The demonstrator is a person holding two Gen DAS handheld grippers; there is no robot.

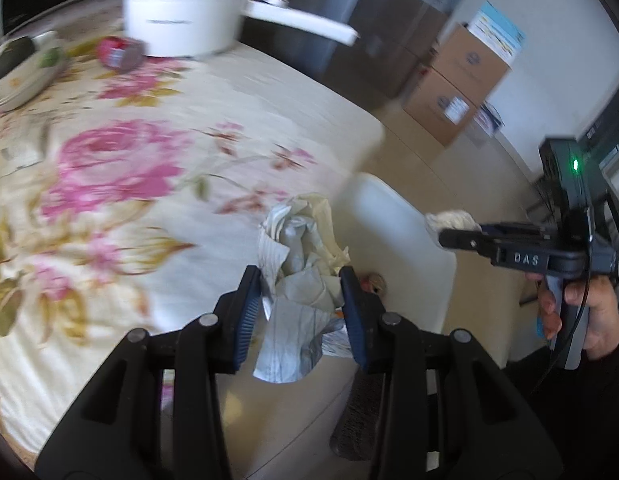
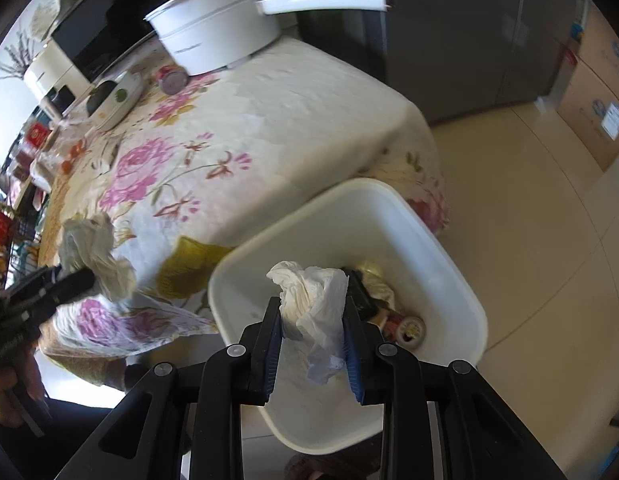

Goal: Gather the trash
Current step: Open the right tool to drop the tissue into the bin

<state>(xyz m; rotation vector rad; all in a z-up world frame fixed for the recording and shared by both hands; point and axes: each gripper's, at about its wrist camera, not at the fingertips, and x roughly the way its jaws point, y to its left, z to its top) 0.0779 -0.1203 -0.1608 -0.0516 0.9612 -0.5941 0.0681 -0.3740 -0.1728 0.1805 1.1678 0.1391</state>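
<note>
My left gripper (image 1: pixel 300 280) is shut on a crumpled wad of grey and cream paper (image 1: pixel 305 240), held over the edge of the flowered tablecloth (image 1: pixel 109 168). Beside it stands a white bin (image 1: pixel 393 216). My right gripper (image 2: pixel 312 320) is shut on a crumpled white tissue (image 2: pixel 309 284) and hangs over the open white bin (image 2: pixel 349 196). A can (image 2: pixel 409 326) and other scraps lie in the bin. The right wrist view also shows the left gripper (image 2: pixel 75 280) with its paper wad (image 2: pixel 95 248). The left wrist view shows the right gripper (image 1: pixel 449 236) with its tissue (image 1: pixel 449 216).
On the table stand a white pot with a long handle (image 1: pixel 181 12), a red can on its side (image 1: pixel 119 52) and a shallow dish (image 1: pixel 21 64). Cardboard boxes (image 1: pixel 457 80) sit on the tiled floor. A grey fridge (image 2: pixel 449 40) stands behind the table.
</note>
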